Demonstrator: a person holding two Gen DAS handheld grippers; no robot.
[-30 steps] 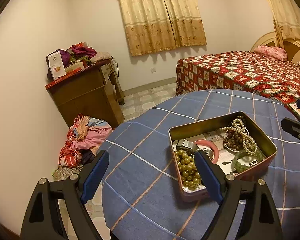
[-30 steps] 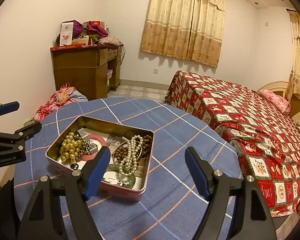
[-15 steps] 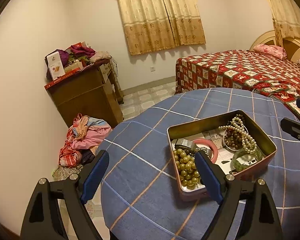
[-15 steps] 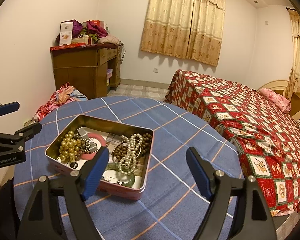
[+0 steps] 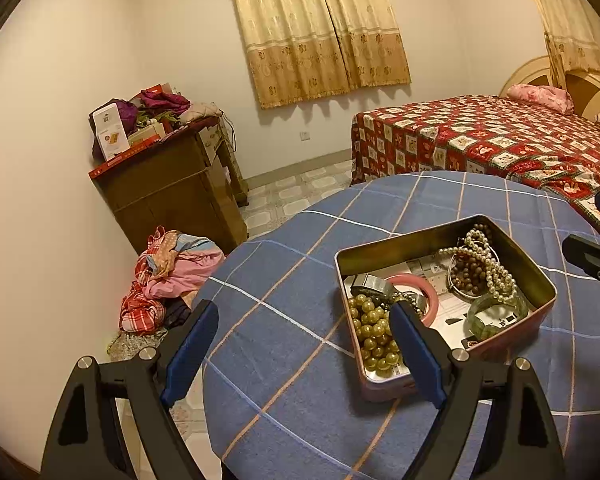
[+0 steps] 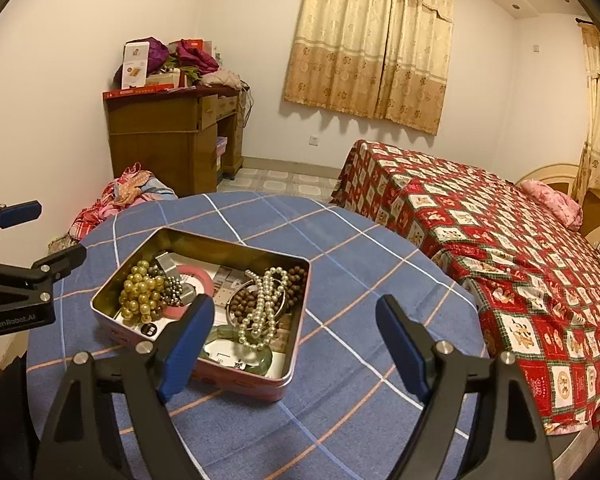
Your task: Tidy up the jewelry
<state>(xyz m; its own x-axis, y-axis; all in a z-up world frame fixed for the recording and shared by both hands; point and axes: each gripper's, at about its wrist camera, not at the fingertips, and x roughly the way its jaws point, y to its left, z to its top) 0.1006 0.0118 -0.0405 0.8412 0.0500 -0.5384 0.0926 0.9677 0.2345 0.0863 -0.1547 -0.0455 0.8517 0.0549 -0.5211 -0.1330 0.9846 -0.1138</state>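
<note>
1 label is readable to us: "GenRobot.AI" on the left gripper (image 6: 18, 256). Our left gripper's fingers (image 5: 192, 354) stand wide apart, nothing between them. The right gripper (image 6: 296, 348) hovers with its jaws opening, nothing between them either. The tin (image 6: 296, 364) sits on the table (image 6: 360, 264), which wears a blue checked cloth; inside lie green beads (image 6: 138, 294), pearls (image 6: 262, 308), brown beads (image 6: 246, 302) and a pink bangle (image 6: 198, 276). Beyond are a bed (image 6: 480, 240), curtains (image 6: 372, 40), a cluttered cabinet (image 6: 160, 136) and clothes (image 6: 120, 196) on the floor.
</note>
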